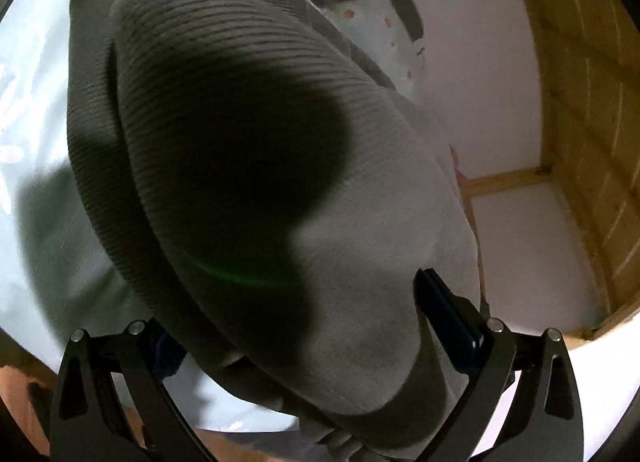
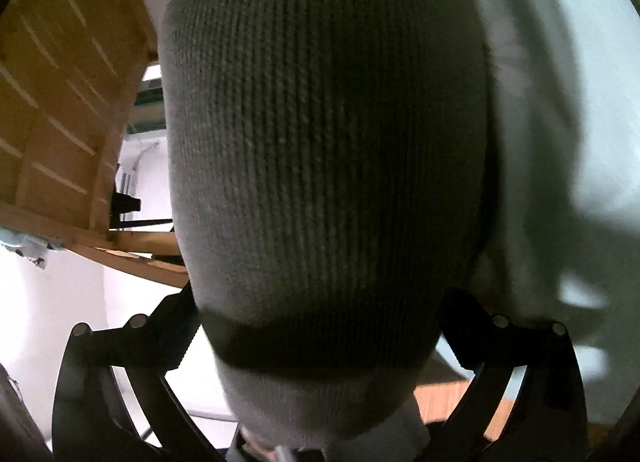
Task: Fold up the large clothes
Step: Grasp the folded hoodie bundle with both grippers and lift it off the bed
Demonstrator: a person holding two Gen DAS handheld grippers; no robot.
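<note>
A large grey ribbed-knit garment (image 1: 248, 134) fills the left wrist view, draped over my left gripper (image 1: 288, 326) and trailing away across a pale blue bedsheet (image 1: 36, 74). Only the right finger (image 1: 448, 314) shows clearly; cloth covers the left one, so the jaws' hold is hidden. In the right wrist view the same grey knit (image 2: 328, 150) hangs over my right gripper (image 2: 320, 326). Its fingers stand wide on either side of the cloth bulk, tips hidden.
A wooden slatted bed frame (image 1: 588, 134) stands at the right of the left view and also shows in the right wrist view (image 2: 68, 110). A white wall (image 1: 480, 82) lies behind. The pale sheet (image 2: 560, 102) spreads at the right.
</note>
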